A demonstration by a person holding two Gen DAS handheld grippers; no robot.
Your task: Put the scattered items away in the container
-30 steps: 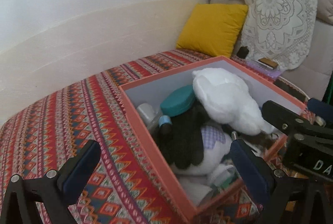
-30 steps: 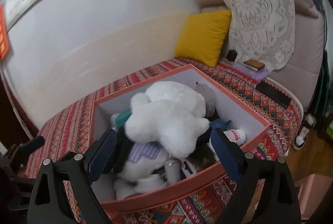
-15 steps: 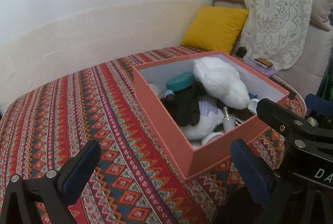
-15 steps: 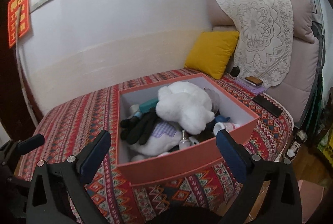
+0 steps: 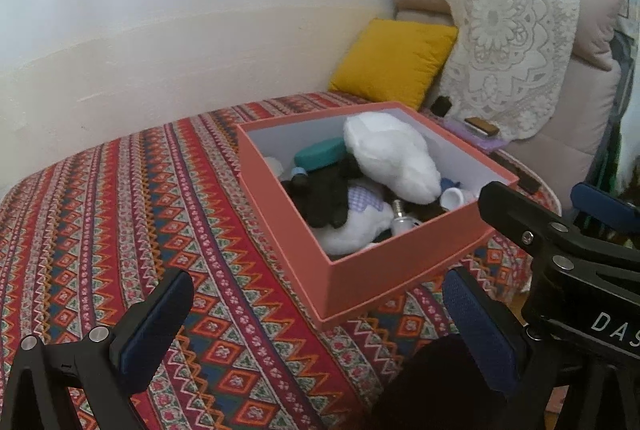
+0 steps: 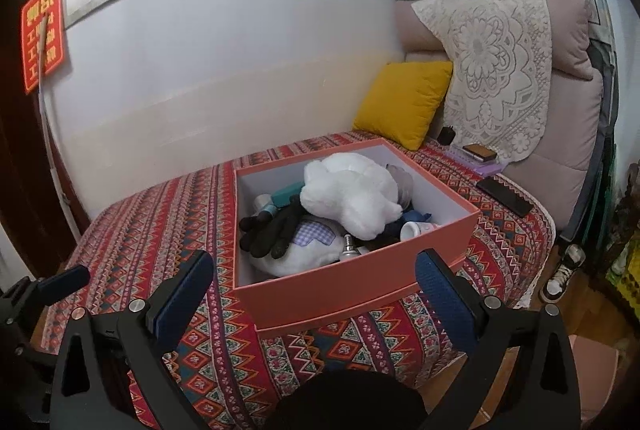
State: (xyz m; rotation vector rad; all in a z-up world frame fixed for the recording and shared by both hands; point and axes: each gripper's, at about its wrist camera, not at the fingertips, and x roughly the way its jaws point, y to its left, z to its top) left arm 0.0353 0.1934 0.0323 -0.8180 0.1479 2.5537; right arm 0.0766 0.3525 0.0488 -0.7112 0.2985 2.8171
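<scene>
we see the patterned bedspread [image 6: 168, 230] stretching wide and bare to the left of the orange box [image 6: 344, 294], which sits near the bed's right edge. inside it the white plush toy [image 6: 352, 194] lies piled on a black glove [image 6: 272, 230], teal case [image 5: 320, 152] and small bottles. our left gripper [image 5: 320, 322] hangs back off the box's near corner, released, fingers wide, holding nothing. our right gripper [image 6: 316, 294] hovers before the near wall, likewise spread and unloaded.

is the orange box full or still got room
Nearly full. The orange box is heaped with a white plush toy and black gloves, the plush rising above its rim.
</scene>
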